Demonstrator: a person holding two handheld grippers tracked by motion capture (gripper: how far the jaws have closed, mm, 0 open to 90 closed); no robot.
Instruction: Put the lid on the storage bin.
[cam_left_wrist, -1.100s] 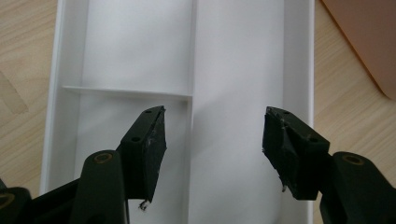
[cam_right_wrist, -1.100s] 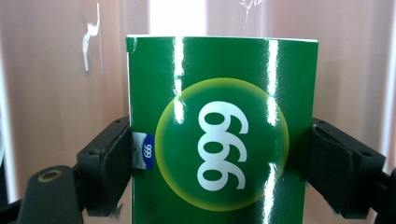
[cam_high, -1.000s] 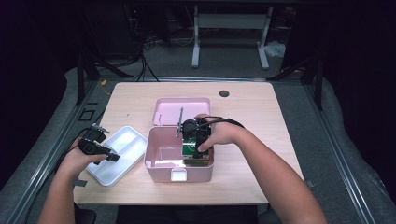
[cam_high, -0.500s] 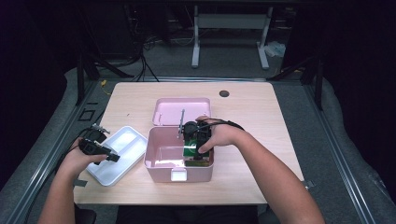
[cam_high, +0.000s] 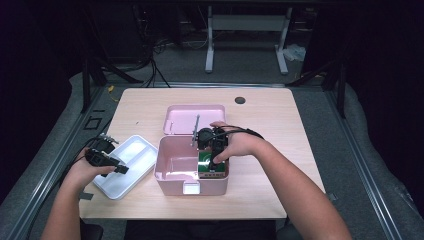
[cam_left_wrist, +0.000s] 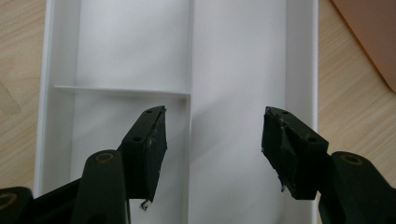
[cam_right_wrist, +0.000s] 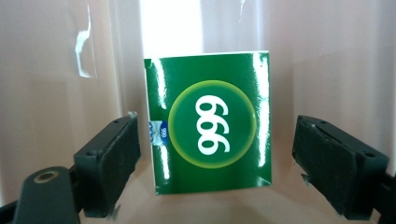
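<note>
A pink box (cam_high: 172, 172) stands open in the middle of the table, its lid (cam_high: 185, 117) lying flat behind it. A green packet (cam_high: 209, 164) marked "999" stands upright in the box's right end. My right gripper (cam_high: 210, 150) points down into the box. In the right gripper view its jaws stand open on either side of the green packet (cam_right_wrist: 210, 123), apart from it. My left gripper (cam_high: 112, 165) hovers over a white divided tray (cam_high: 135, 152) left of the box. In the left gripper view it (cam_left_wrist: 212, 135) is open over the bare tray (cam_left_wrist: 233, 70).
A thin grey rod (cam_high: 196, 131) rises at the back edge of the pink box. A dark round hole (cam_high: 240, 100) sits near the table's far edge. Metal rails run beside the table, with cables and a stand on the floor beyond.
The right hand has shifted slightly to the right over the pink box. The left hand and white tray have stayed where they were.
</note>
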